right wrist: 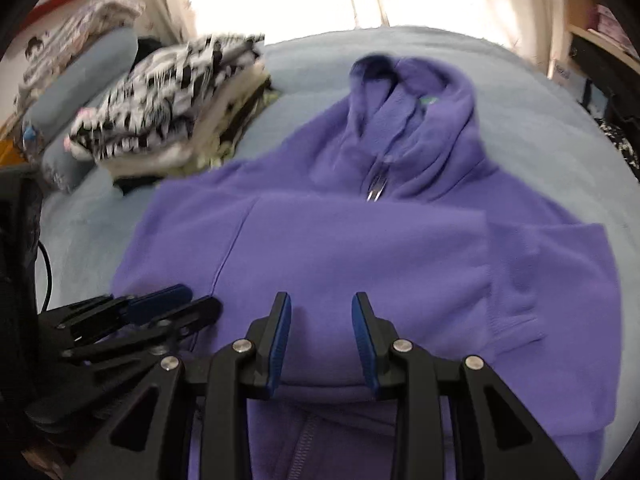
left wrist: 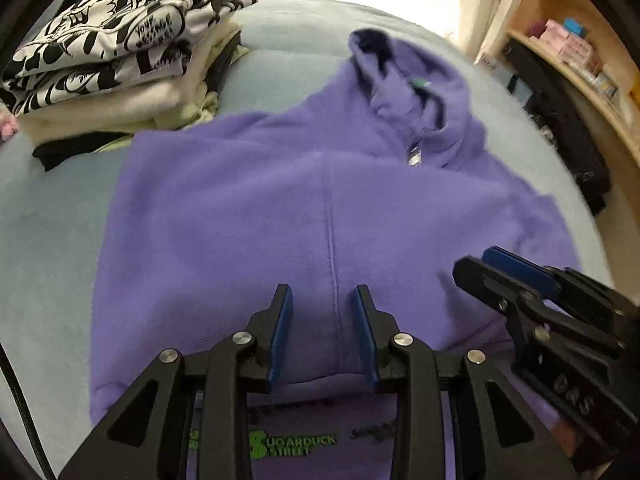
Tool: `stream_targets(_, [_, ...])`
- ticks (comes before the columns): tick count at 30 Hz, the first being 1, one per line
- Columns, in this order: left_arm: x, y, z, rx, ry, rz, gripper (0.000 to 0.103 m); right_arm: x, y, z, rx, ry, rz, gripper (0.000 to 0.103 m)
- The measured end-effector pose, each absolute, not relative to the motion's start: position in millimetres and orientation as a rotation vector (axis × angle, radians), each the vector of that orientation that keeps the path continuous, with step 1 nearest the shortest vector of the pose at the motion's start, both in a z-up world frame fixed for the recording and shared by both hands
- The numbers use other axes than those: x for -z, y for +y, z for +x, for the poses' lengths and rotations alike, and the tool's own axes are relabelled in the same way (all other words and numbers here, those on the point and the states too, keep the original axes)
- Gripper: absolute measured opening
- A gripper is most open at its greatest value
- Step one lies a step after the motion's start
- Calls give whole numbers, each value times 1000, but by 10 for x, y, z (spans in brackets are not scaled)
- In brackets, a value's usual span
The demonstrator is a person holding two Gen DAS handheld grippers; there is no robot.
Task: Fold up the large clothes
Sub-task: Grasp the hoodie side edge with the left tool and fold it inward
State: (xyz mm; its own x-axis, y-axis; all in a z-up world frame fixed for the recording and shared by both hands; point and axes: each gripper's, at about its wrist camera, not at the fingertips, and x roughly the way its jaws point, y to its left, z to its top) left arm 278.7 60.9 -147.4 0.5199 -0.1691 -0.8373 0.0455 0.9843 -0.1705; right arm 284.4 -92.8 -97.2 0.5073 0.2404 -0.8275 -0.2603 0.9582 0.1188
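A purple hoodie (left wrist: 320, 200) lies flat on a light blue bed (left wrist: 52, 240), with its hood (left wrist: 416, 80) at the far end. A folded edge crosses its near part, and green printed lettering (left wrist: 280, 446) shows below that edge. My left gripper (left wrist: 322, 292) hovers over the near middle of the hoodie, jaws apart and nothing between the blue pads. My right gripper (right wrist: 320, 300) is open just above the hoodie (right wrist: 360, 248) too, with nothing in it. The two grippers sit side by side: the right gripper (left wrist: 476, 264) shows at the left view's right edge, the left gripper (right wrist: 196, 300) at the right view's left.
A stack of folded clothes (left wrist: 120, 60) topped by a black-and-white print stands on the bed at the far left (right wrist: 168, 112). A blue bolster (right wrist: 80, 80) lies beyond it. Wooden shelves (left wrist: 580, 60) with boxes line the right side. A bright curtain hangs behind the bed.
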Motion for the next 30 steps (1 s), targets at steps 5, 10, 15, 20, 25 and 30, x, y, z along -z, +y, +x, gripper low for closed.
stream_targets(5, [1542,711,2815,75,999,-84,58,1099,-1117,2768,-212,990,-118,31])
stream_targets(10, [1521,1083,2820,100,1007,-176,56,1094,-1787,2790,-172,1015,41,3])
stream_targets(15, [1537,1242,2770,50,1009,-179,56,1050,-1778,2696,-143,1003,27,0])
stream_targets(20, [1517,1245,2712,44,1009,-142,56,1040,-1764,2638,-120,990,42,2])
stream_targets(25, [1527,1213,2720,40,1009,-128,56,1047,-1766,2640,-117,1004,55,2])
stream_targets(30, [1511,1209,2695,36,1013,-124,56,1049,-1746,2604,-93,1015,51,4])
